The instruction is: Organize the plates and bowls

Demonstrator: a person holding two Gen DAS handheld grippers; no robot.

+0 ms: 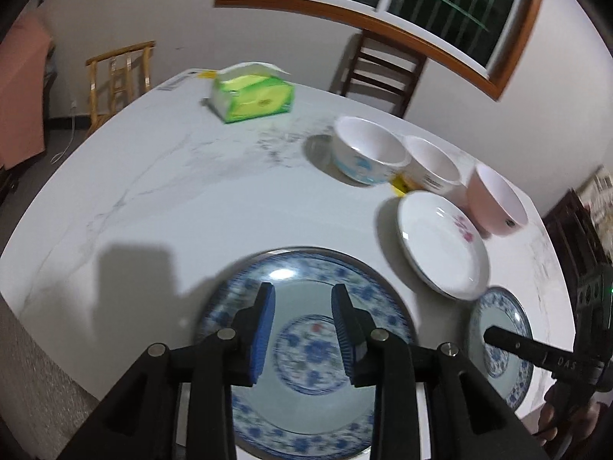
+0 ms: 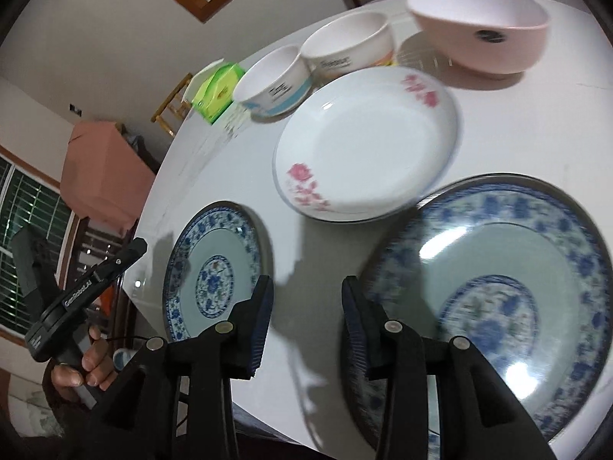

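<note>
Beneath left gripper (image 1: 302,299) fingers: large round blue-and-white floral ceramic plate (image 1: 306,414).
Both grippers spread, holding nothing; right gripper (image 2: 307,295) fingers over white marble table (image 2: 306,253).

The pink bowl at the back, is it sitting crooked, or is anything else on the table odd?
The pink bowl stands upright; the lens bends its shape. Nothing looks spilled or broken. One small oddity: a yellow scrap lies tucked between the white bowl and the flowered plate; what it is cannot be told.
</note>
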